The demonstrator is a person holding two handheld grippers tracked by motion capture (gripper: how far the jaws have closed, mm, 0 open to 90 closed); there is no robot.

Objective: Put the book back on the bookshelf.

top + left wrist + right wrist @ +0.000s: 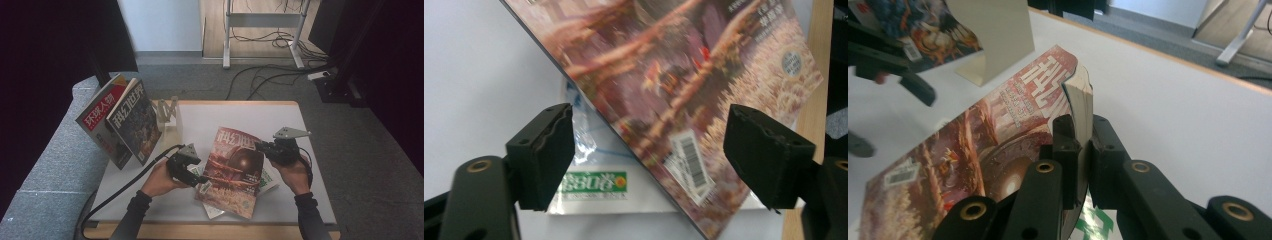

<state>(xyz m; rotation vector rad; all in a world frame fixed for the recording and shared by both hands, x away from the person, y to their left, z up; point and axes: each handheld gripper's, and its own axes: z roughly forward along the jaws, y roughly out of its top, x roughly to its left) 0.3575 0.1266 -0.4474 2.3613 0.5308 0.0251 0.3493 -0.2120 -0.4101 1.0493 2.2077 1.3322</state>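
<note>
- Upper left of the high view: two glossy magazines [120, 122] lean in the pale wooden rack [167, 116].
- Left of centre, the left gripper [196, 175] hangs wide open, nothing between its jaws.
- Centre: the red-covered science-fiction magazine [235, 170] tilts over a white plastic-wrapped magazine [212, 207].
- Right: the right gripper [264, 146] pinches its spine edge; that thin bite could slip and drop the magazine.

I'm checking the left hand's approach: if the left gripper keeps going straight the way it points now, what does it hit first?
Most likely the red magazine, whose raised left edge lies between the open jaws of the left gripper. The white booklet lies lower, under that magazine; depth is hard to judge.
</note>
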